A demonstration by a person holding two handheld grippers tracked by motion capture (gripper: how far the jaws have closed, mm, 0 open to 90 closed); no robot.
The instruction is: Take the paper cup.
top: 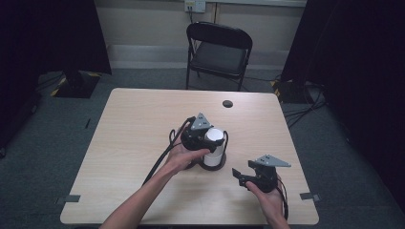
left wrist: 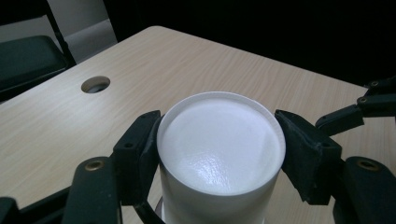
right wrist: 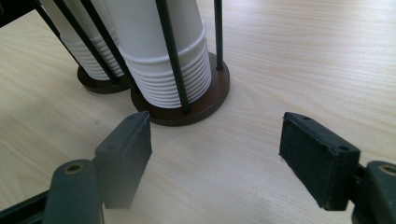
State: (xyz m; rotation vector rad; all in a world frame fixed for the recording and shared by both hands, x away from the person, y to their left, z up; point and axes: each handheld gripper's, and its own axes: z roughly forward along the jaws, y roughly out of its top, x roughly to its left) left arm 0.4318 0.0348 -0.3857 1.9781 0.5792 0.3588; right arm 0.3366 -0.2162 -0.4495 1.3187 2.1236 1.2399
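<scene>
Two pads (left wrist: 140, 154) of left gripper (top: 203, 136) closed on top cup (left wrist: 222, 144), one each side of upturned base, gripping. Cup inverted, topmost of stack (right wrist: 161, 51), held inside rod holder (right wrist: 182, 100) at table (top: 143, 124) centre. Stack axis vertical; rods upright around it, so only free path straight up along that axis. Right gripper (top: 250, 176) resting well apart, toward the near right, jaws wide, nothing between, pointing at holder base. Left gripper nearer, already on cup; lift judged next, kept vertical to clear rods.
</scene>
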